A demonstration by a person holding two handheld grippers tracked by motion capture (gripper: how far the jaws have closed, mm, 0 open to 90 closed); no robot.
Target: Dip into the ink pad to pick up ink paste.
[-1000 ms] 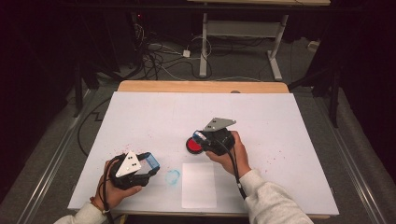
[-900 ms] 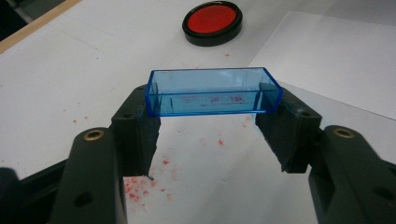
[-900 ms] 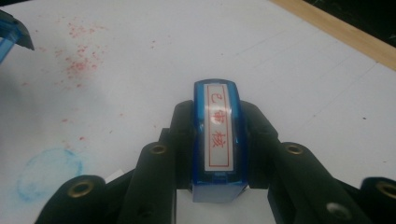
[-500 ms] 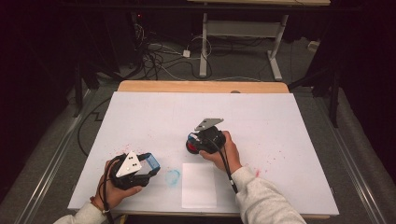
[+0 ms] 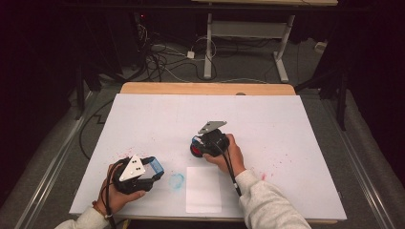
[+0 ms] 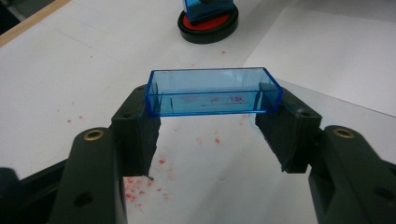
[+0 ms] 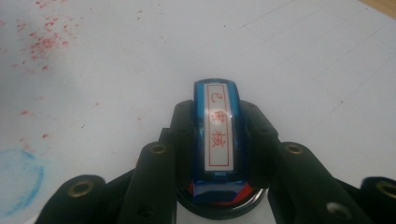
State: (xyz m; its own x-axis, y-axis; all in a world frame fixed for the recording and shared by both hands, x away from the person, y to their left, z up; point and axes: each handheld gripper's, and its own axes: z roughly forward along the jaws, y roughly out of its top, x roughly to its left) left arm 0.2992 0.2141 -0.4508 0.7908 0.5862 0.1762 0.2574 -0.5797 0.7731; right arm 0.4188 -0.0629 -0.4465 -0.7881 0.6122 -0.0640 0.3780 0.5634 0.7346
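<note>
The right gripper (image 5: 199, 145) pinches a blue stamp (image 7: 218, 135) between its jaws. The stamp stands with its bottom down in a round black ink pad (image 6: 208, 28) filled with red ink, near the middle of the desk (image 5: 286, 119). So the stamp looks like it is getting its ink right now.

The left gripper (image 5: 152, 171) sits at the near left of the desk. Its jaws pinch a clear blue cap (image 6: 214, 91) by its two short ends and hold it a little above the desk. It looks like the lid of the stamp — taken off and kept out of the way.

A white sheet of paper (image 5: 203, 189) lies near the front edge, between the two hands. It looks bare, with no red mark on it that I can see. A blue scribble (image 5: 176, 181) is on the desk just left of it, and small red spots are scattered about.

My guess — the cap is off and the inking is under way. Left to do: lift the stamp, press it on the paper, and put the cap back on.
</note>
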